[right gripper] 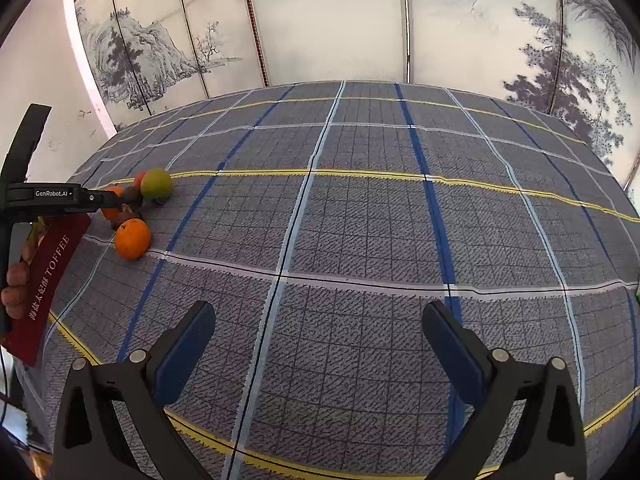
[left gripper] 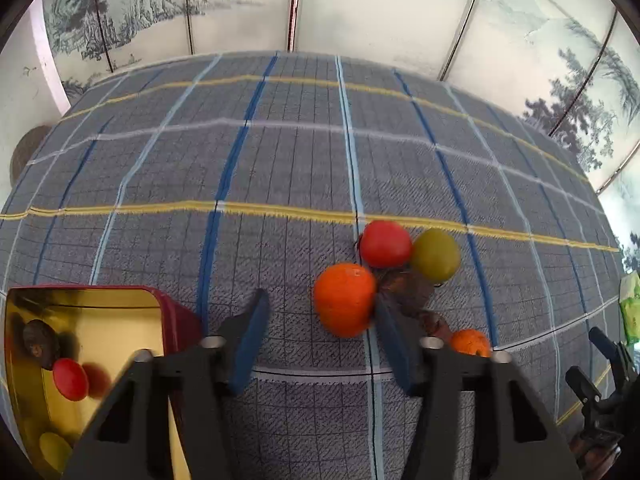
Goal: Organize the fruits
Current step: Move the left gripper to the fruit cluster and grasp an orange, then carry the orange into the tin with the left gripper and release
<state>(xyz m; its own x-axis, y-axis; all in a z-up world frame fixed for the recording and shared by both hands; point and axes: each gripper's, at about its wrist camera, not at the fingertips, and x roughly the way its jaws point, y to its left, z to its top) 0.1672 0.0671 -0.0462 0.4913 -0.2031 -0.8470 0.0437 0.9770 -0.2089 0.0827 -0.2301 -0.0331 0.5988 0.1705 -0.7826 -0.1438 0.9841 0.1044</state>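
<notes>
While I am looking through the left wrist camera, my left gripper (left gripper: pixel 320 328) is hanging low over the grey checked tablecloth with blue, white and yellow stripes (left gripper: pixel 280 160), and its blue-padded fingers (left gripper: pixel 250 340) are standing spread apart with nothing between them. Its right finger is lying just beside the big round orange fruit (left gripper: pixel 344 300), perhaps touching it; I cannot tell for sure. Behind this orange, the round red fruit (left gripper: pixel 385 243) and the round yellow-green fruit (left gripper: pixel 436 255) are sitting side by side and touching each other. Some dark brown fruit (left gripper: pixel 412 292) is lying between them, but it is too blurred to name. A smaller orange fruit (left gripper: pixel 470 342) is showing close behind the right finger.

At the lower left, the rectangular red tin box with a shiny gold inside (left gripper: pixel 120 320) is standing on the cloth. It is holding a small red fruit (left gripper: pixel 70 378), a dark brown wrinkled fruit (left gripper: pixel 40 343) near the far wall, and a yellow fruit (left gripper: pixel 54 450) near the bottom edge.

In the right wrist view, my right gripper (right gripper: pixel 320 344) is hovering over a bare part of the cloth, well apart from the fruits, and its fingers (right gripper: pixel 186 354) are standing wide apart and holding nothing. A painted landscape screen (right gripper: pixel 320 20) is standing behind the table.
</notes>
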